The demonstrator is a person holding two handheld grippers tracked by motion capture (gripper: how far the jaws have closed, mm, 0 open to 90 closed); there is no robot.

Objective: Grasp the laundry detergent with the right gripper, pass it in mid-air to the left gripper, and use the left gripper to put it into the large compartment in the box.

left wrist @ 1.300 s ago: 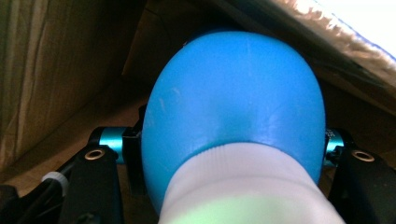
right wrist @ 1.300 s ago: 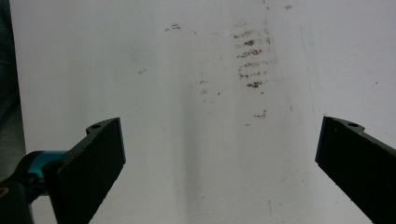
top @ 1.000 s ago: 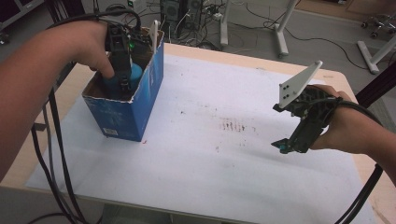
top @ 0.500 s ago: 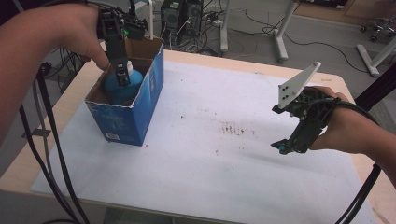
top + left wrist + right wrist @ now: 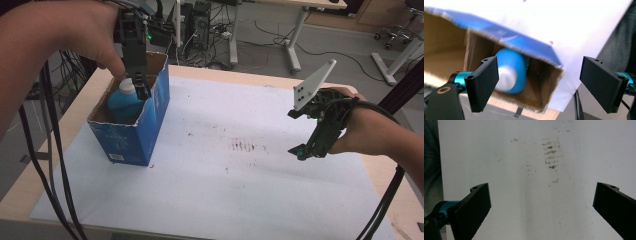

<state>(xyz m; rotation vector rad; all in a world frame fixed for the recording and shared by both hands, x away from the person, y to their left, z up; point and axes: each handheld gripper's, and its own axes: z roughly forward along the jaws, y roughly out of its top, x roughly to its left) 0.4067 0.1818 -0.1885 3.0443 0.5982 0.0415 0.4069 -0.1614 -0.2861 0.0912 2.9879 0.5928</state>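
Left tongs (image 5: 141,89), jaws just opened, had risen clear of the blue bottle (image 5: 122,102), apparently released inside the box (image 5: 142,131). Right tongs (image 5: 302,152) hung wide open, empty, over the bench (image 5: 240,200).

Nothing here is reading out as words or numbers. The blue box (image 5: 131,135) is showing pale printing and a small white label patch low on its front face, but all of it is blurring into smudges from the high view. The blue bottle (image 5: 122,100) lying inside is showing a plain white cap and no lettering that can be made out. The brown marks on the white sheet (image 5: 240,165) are looking like stains, not writing, in the right gripper view as well.
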